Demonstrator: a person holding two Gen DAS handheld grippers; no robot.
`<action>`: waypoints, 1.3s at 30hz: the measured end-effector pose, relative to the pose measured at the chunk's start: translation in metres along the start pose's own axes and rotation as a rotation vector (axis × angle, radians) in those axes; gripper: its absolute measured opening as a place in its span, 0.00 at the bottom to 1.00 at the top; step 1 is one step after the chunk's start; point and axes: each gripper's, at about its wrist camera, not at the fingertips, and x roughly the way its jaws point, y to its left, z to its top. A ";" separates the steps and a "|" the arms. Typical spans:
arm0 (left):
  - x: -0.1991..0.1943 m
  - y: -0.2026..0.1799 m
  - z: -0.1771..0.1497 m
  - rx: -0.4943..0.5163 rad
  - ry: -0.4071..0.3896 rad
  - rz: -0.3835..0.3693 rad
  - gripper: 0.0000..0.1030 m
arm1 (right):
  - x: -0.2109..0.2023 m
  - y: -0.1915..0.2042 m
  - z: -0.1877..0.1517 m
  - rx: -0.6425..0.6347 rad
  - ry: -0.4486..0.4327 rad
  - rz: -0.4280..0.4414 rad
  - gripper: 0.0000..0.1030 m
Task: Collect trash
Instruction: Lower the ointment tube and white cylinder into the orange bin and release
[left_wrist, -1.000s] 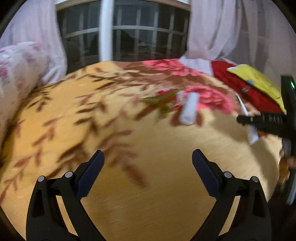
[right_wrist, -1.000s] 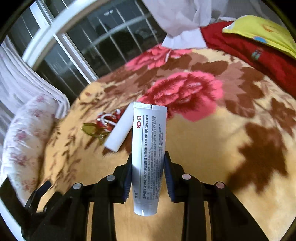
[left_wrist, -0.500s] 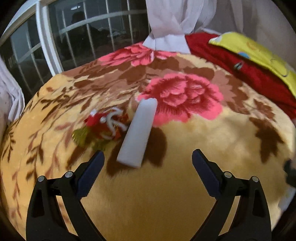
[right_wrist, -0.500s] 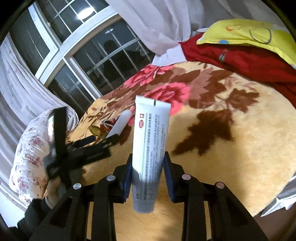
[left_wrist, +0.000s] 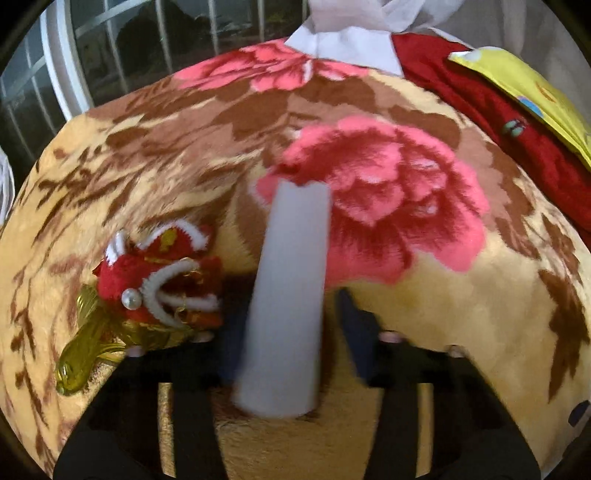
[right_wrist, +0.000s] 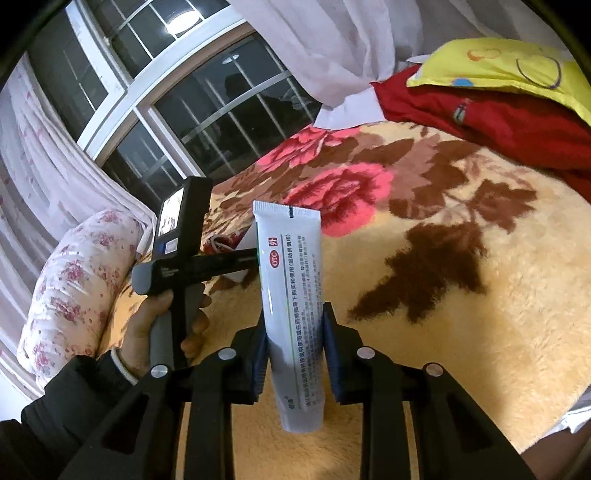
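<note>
A white oblong box (left_wrist: 291, 295) lies on the floral blanket (left_wrist: 461, 332), pointing away from me. My left gripper (left_wrist: 288, 321) straddles its near end and the jaws are closing. The left pad is at the box's side, and a narrow gap still shows on the right. My right gripper (right_wrist: 293, 354) is shut on a white printed ointment tube (right_wrist: 291, 280), held upright above the blanket. In the right wrist view a hand (right_wrist: 162, 325) holds the left gripper's handle. A sliver of the white box (right_wrist: 246, 240) shows behind the tube.
A red plush ornament with a gold tassel (left_wrist: 159, 284) lies just left of the box. A floral pillow (right_wrist: 74, 280) sits at the left. Red cloth (right_wrist: 498, 125) and a yellow cushion (right_wrist: 498, 62) lie at the back right. A barred window (right_wrist: 207, 110) and curtains stand behind.
The left gripper swept right and forward to the white box, and its wide jaws have narrowed around it. The right gripper kept its hold on the tube and drew back a little.
</note>
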 end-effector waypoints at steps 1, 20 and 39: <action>-0.002 -0.001 -0.001 0.005 -0.006 0.001 0.27 | 0.001 0.001 -0.001 -0.003 0.000 -0.001 0.25; -0.143 0.042 -0.110 -0.149 -0.171 -0.074 0.18 | -0.027 0.041 -0.010 -0.030 0.000 0.106 0.25; -0.238 0.037 -0.314 -0.228 -0.121 0.022 0.18 | -0.064 0.142 -0.149 -0.279 0.257 0.226 0.25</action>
